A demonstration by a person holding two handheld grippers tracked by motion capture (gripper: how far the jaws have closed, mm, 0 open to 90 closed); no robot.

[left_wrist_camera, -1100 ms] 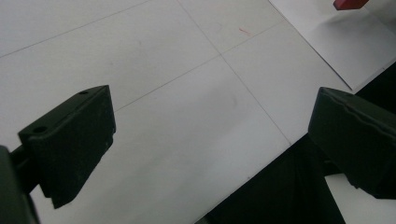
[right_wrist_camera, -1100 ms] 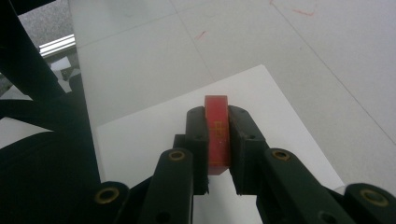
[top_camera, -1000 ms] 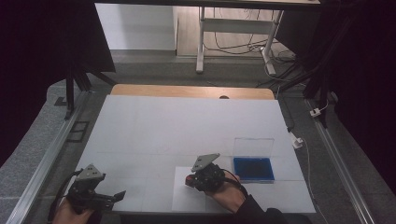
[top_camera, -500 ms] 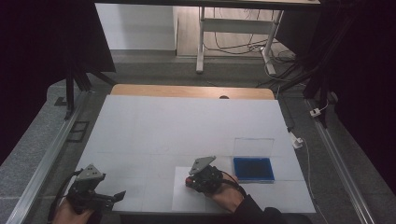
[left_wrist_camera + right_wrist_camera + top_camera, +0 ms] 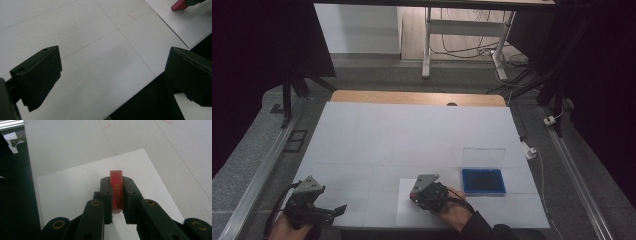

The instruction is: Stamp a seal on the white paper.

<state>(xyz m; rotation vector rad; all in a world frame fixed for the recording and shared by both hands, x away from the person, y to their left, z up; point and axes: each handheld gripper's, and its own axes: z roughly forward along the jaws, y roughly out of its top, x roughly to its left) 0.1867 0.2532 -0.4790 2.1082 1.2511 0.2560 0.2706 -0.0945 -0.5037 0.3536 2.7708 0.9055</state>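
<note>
High view. A white table (image 5: 412,135) carries a white sheet of paper (image 5: 404,212) at its near edge, taken here as the landmark. Just right of the paper, beyond a short gap, stands an open blue box (image 5: 482,181) with its clear lid (image 5: 482,157) raised at the far side; its dark blue lining shows, and what lies inside cannot be made out. A strip of bare wood (image 5: 417,97) borders the table well beyond the paper, and a white plug with its cable (image 5: 530,151) lies off the table's right edge. The right gripper (image 5: 416,196) rests over the paper, the hand behind it. The left gripper (image 5: 341,207) sits well left of the paper, near the table's front corner. Nothing stands between the paper and the box.

Left gripper view. The two black jaws stand wide apart with only bare table between them. The corner of the paper (image 5: 175,22) lies far off at upper right, and on it the red tip of the block (image 5: 179,6).

Right gripper view. The jaws are clamped narrowly on a small red block (image 5: 116,190), upright between the pads and directly above the paper (image 5: 72,187). The block is translucent red, rectangular, with thin yellow lines marked on its face. A faint red mark (image 5: 107,126) shows on the table beyond the paper.
</note>
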